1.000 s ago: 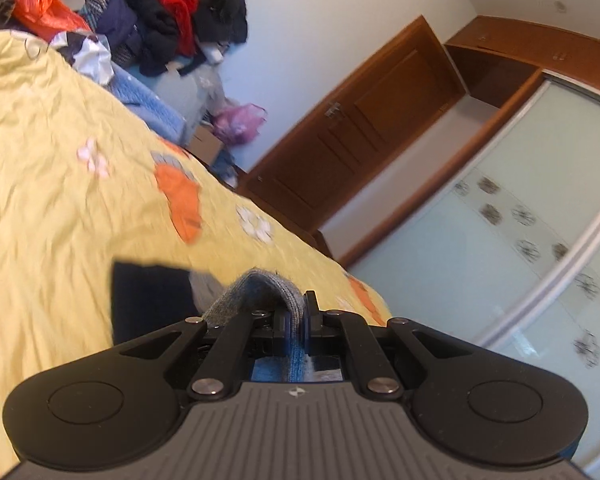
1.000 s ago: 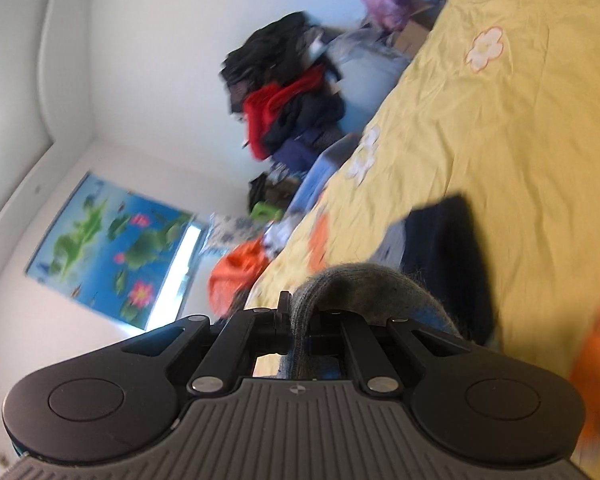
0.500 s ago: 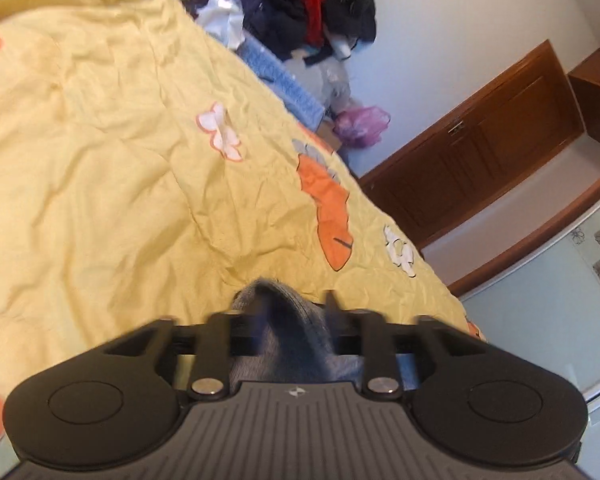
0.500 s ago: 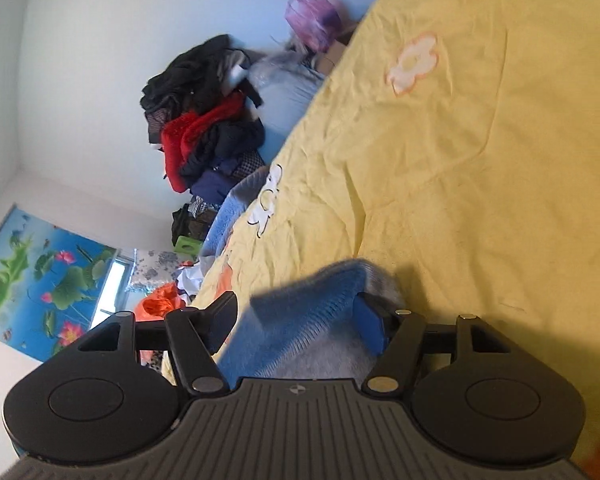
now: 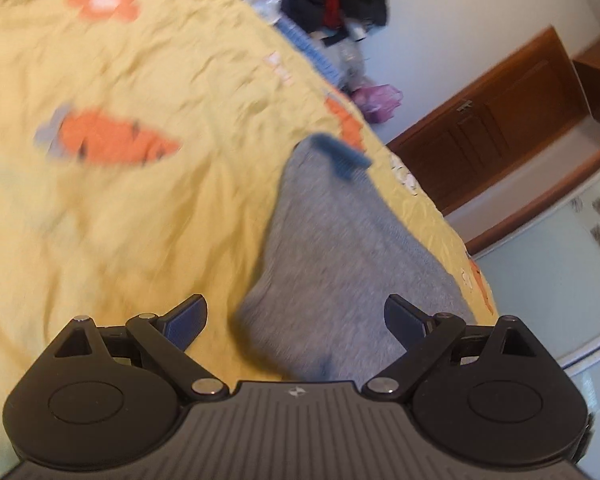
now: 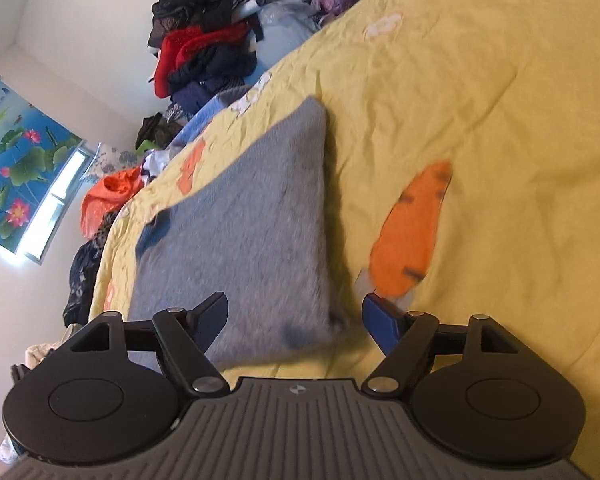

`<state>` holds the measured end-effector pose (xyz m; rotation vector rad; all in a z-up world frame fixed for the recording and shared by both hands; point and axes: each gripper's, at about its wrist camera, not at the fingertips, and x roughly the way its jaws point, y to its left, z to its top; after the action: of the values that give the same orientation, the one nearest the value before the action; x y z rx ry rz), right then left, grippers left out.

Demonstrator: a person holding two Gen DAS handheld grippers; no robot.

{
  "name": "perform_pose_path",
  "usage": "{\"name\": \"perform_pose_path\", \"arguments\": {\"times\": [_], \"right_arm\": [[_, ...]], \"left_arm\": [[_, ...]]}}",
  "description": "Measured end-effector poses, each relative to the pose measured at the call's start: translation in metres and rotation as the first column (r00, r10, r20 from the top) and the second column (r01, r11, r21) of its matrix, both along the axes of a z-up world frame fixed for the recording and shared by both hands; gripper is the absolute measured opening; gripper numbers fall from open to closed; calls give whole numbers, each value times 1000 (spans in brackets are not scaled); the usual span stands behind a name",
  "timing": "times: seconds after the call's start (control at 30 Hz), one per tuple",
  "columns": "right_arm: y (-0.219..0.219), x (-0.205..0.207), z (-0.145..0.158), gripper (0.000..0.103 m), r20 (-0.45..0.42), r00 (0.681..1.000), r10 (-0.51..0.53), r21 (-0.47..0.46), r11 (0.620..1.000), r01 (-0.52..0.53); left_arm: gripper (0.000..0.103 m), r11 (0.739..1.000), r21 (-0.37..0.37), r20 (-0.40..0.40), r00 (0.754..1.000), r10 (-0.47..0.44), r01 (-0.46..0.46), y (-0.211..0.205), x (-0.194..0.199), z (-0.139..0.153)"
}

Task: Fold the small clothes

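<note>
A small grey knitted garment (image 5: 340,264) with a blue trim lies on the yellow bedspread (image 5: 120,208). In the left wrist view my left gripper (image 5: 296,316) hovers just over its near end, jaws opening wide, the pads clear of the cloth. In the right wrist view the same grey garment (image 6: 252,220) lies flat, with a dark blue bit showing at its left edge. My right gripper (image 6: 294,320) hangs over its near corner, jaws opening, the cloth below them and the pads not pressing it.
A heap of dark and red clothes (image 6: 204,44) stands by the wall past the bed's far edge, with an orange cloth (image 6: 108,196) further left. A wooden door (image 5: 500,128) and a glass-fronted wardrobe (image 5: 560,272) lie to the right of the bed.
Both grippers were shut on the grey garment held above the bed. They came down, opened and let it go; it now lies spread on the bedspread.
</note>
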<state>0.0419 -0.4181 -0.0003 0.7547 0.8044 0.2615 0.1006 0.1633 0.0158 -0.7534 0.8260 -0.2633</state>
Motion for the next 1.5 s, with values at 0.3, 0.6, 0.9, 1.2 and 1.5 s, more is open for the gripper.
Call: {"name": "perform_pose_path", "arguments": {"times": [0.3,0.6,0.9,1.2,1.5], "right_arm": [[26,17,-14,72,11,998,-59,184,981,56],[46,36,-39,15,-50,996,-80,207,974,88],[36,5,-4,15,47,997,-57,245,968,44],[37,-38,7,15,57,998,18,228,973,-30],[45,-28,-15,44,2,999,-37,339,940,34]], "left_arm": [[96,962,-269,31,997,66,-55,-6,6,-14],[13,991,-102,-36,996,81,-85,-23,17,-25],[11,995,-63,98,991,89,-83,-11,-20,17],[8,989,-150,124,992,24,-5,15,-85,25],[80,963,-222,22,987,159,-150,9,-53,-15]]}}
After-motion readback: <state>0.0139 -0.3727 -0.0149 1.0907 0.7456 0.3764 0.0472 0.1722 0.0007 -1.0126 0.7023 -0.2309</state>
